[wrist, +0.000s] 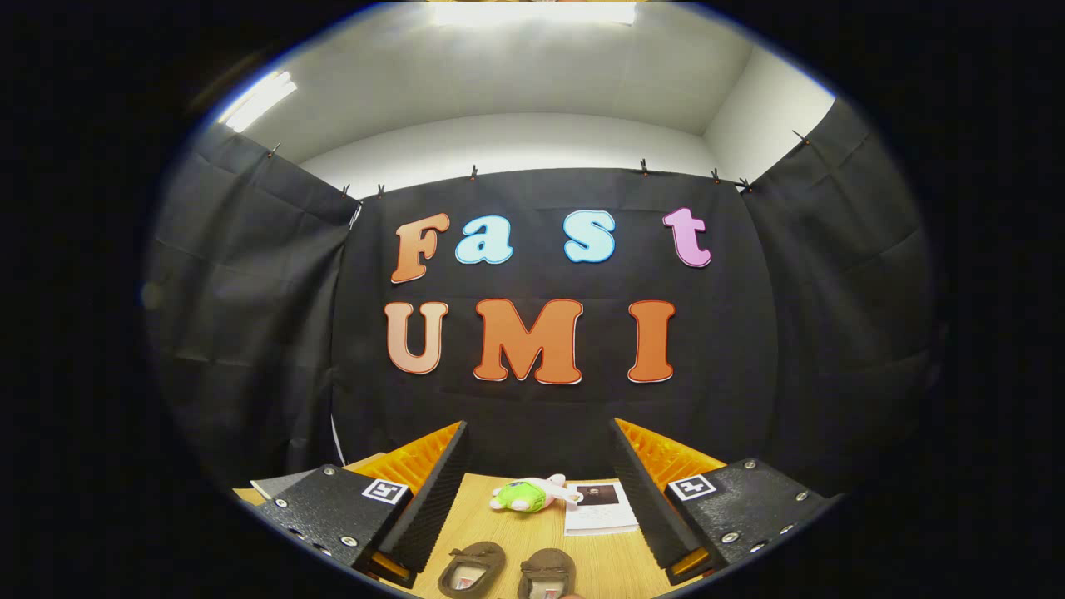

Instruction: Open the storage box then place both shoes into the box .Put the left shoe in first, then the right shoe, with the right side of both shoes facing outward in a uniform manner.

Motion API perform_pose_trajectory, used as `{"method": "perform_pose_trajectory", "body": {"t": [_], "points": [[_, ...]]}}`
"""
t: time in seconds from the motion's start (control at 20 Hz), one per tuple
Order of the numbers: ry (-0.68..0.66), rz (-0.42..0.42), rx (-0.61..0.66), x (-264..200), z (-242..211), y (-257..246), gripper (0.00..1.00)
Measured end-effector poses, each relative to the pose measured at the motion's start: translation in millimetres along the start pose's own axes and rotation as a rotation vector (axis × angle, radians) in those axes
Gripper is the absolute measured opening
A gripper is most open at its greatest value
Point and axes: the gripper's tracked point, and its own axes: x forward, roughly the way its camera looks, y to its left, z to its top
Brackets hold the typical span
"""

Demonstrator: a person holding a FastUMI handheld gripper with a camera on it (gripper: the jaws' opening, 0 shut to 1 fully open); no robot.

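Observation:
Two small brown shoes stand side by side on the wooden table, toes pointing away: the left shoe (472,569) and the right shoe (547,574). They lie between my fingers, close to the gripper's base. My gripper (539,437) is open wide and held above the table, its fingertips reaching past the shoes toward the back wall. Nothing is between the fingers at their tips. A grey edge (279,484) peeks out behind the left finger; I cannot tell what it is.
A green and white plush toy (528,494) lies on the table (491,524) beyond the shoes. A white paper booklet (599,507) lies just right of it, near the right finger. Black cloth walls close off the back and both sides.

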Motion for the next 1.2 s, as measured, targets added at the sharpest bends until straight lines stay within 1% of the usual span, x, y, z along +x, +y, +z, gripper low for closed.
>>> {"method": "perform_pose_trajectory", "body": {"t": [0.15,0.35,0.5,0.7,0.8,1.05,1.2], "points": [[0.001,0.008,0.010,0.4,-3.3,4.0,0.98],[0.018,0.047,0.033,1.0,-14.1,18.3,0.98],[0.052,0.071,0.035,6.1,-34.0,32.4,0.98],[0.125,0.139,0.069,12.4,-65.6,65.9,0.98],[0.166,0.150,0.077,15.7,-82.7,77.5,0.98],[0.291,0.269,0.146,22.5,-125.6,124.1,0.98],[0.393,0.348,0.235,24.4,-153.8,154.0,0.98]]}}
